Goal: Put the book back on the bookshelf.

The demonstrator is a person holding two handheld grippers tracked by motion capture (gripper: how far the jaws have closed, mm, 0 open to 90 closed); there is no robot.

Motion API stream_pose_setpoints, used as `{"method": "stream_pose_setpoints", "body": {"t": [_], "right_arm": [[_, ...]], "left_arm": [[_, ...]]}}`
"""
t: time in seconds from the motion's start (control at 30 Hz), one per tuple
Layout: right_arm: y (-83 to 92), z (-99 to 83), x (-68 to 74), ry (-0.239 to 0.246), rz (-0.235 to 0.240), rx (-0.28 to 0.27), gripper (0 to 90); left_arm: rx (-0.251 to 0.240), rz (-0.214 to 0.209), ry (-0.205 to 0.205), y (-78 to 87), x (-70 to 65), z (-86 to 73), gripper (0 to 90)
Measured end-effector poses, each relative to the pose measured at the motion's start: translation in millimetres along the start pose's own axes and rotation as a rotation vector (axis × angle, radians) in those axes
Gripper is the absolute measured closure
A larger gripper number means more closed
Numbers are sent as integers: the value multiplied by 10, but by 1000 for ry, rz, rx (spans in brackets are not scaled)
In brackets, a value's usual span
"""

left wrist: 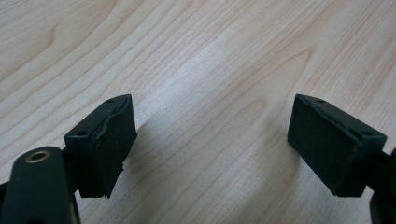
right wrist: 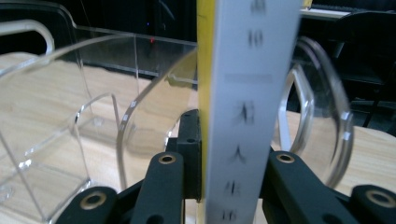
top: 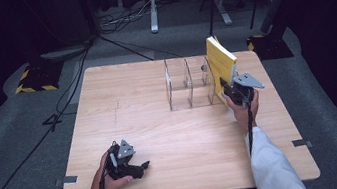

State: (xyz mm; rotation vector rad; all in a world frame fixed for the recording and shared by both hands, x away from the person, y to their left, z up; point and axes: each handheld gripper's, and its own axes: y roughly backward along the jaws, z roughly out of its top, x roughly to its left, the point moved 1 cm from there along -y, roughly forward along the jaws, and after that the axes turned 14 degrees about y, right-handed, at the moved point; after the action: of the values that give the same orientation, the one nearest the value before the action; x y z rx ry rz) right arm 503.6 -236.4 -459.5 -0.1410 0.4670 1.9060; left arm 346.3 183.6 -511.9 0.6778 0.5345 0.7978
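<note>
A yellow book (top: 222,63) with a white spine (right wrist: 247,107) stands upright at the right end of a clear acrylic divider rack (top: 188,86). My right gripper (top: 229,91) is shut on the book's lower spine, one black jaw on each side (right wrist: 233,154). The rack's curved clear walls (right wrist: 84,93) rise to the left of the book and just behind it. My left gripper (top: 139,168) rests on the wooden table (top: 161,126) near the front left corner. Its jaws stand open (left wrist: 212,144) with bare wood between the pads (left wrist: 109,144).
The rack's compartments to the left of the book hold nothing. Cables (top: 58,111) run over the grey floor left of the table. A black-and-yellow base (top: 35,79) sits beyond the back left corner, and another dark stand (top: 270,41) beyond the back right.
</note>
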Motion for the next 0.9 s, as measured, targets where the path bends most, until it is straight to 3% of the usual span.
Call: {"method": "stream_pose_setpoints", "body": {"t": [0.13, 0.3, 0.43, 0.6, 0.8, 0.9], "right_arm": [[29, -26, 4, 4, 3, 5, 723], [83, -51, -37, -6, 10, 19, 619], [116, -79, -77, -22, 33, 25, 626], [198, -102, -44, 11, 49, 39, 547], [353, -146, -80, -25, 40, 18, 511], [383, -158, -63, -11, 37, 27, 482]], "left_arm": [[0, 2, 1, 1, -1, -1, 160], [0, 1, 3, 0, 0, 0, 160], [0, 1, 2, 0, 0, 0, 160], [0, 2, 2, 0, -1, -1, 160], [0, 2, 6, -1, -3, -1, 158], [-1, 2, 6, -1, -3, -1, 159]]}}
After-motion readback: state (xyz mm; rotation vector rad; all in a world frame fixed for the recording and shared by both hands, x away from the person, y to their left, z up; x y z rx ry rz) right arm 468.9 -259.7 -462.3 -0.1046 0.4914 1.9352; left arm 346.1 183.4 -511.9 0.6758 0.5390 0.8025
